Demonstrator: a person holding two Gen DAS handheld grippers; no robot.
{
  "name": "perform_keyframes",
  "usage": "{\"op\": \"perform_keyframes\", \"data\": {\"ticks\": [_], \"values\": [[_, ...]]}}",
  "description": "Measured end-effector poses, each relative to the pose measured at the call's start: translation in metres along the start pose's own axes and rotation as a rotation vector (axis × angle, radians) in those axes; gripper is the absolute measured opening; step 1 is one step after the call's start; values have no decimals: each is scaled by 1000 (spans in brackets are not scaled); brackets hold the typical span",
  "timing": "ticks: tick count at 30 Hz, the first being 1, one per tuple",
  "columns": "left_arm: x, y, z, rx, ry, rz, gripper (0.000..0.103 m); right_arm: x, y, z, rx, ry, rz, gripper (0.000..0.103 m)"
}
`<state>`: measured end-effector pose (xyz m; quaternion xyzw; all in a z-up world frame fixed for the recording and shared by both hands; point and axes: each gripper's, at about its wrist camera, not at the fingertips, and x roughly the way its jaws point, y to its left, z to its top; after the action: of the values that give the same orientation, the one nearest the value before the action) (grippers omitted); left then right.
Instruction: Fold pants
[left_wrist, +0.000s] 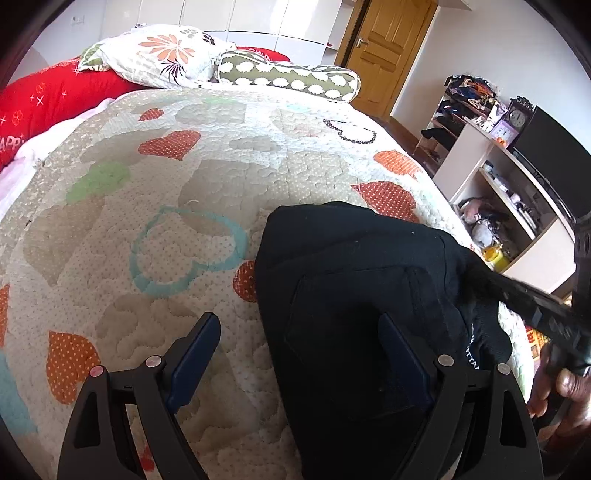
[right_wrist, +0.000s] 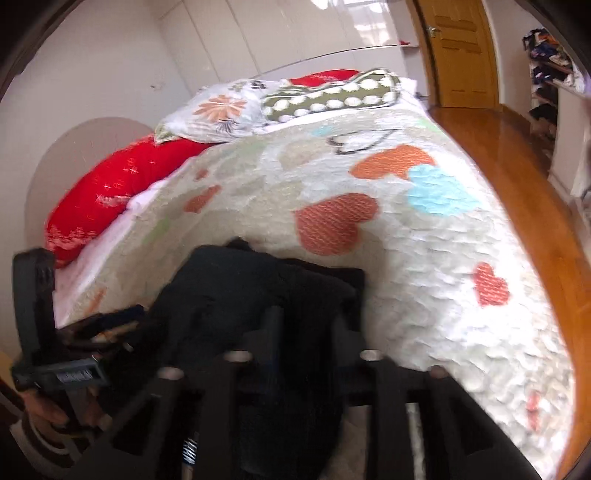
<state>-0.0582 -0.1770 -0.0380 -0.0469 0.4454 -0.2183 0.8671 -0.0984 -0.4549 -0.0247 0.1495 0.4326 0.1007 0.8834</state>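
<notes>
The black pants (left_wrist: 351, 266) lie bunched in a folded heap on the heart-patterned quilt (left_wrist: 147, 221) near the bed's right edge. My left gripper (left_wrist: 301, 350) stands wide open over the heap's left border. Its left finger (left_wrist: 199, 350) is above bare quilt and its right finger (left_wrist: 402, 354) above the black cloth, pressing on nothing. From the right, a dark finger (left_wrist: 524, 302) of the right gripper reaches to the waist end, where the cloth bunches up. In the blurred right wrist view my right gripper (right_wrist: 310, 328) is over the pants (right_wrist: 229, 288) with black cloth between its dark fingers; any pinch is unclear.
Pillows (left_wrist: 162, 55) and a red blanket (left_wrist: 55, 99) lie at the head of the bed. A shelf unit (left_wrist: 517, 206) with clutter and a clock stands right of the bed. There is wooden floor (right_wrist: 517, 166) and a door (left_wrist: 388, 48) beyond. A hand (left_wrist: 561, 387) grips the right tool.
</notes>
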Motion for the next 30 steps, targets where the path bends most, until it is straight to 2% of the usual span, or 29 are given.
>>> {"op": "perform_keyframes", "data": {"ticks": [1, 2, 4, 6, 16, 18, 20, 21, 22, 23, 24, 26, 27, 30], "values": [[2, 2, 0, -6, 6, -4, 89, -1, -3, -3, 13, 5, 13, 65], [6, 4, 0, -17, 14, -12, 89, -2, -8, -6, 43, 13, 37, 72], [11, 8, 1, -45, 26, -34, 91, 1, -19, -14, 119, 39, 96, 72], [16, 11, 2, -61, 28, -52, 94, 5, -27, -18, 149, 53, 113, 72], [32, 7, 5, -55, 25, -45, 102, 25, -28, -22, 153, 3, 212, 75], [33, 7, 5, -52, 18, -43, 102, 27, -25, -21, 146, 4, 215, 71], [33, 6, 3, -57, 8, -45, 102, 27, -21, -22, 134, -4, 214, 46], [32, 6, 3, -59, 1, -50, 95, 26, -20, -23, 135, -10, 225, 43], [31, 6, 2, -58, -2, -64, 81, 24, -18, -24, 133, -18, 230, 37], [30, 5, 1, -57, -2, -83, 71, 22, -15, -24, 129, -25, 229, 35], [29, 4, 1, -59, 3, -115, 57, 19, -13, -23, 125, -30, 230, 34], [25, 3, 3, -50, -5, -90, 45, 12, -7, -18, 113, -48, 230, 33], [21, 3, 5, -41, -12, -88, 35, 7, -3, -14, 103, -58, 236, 32], [11, 5, 10, -34, -23, -92, 27, -3, 11, -2, 62, -73, 238, 32]]}}
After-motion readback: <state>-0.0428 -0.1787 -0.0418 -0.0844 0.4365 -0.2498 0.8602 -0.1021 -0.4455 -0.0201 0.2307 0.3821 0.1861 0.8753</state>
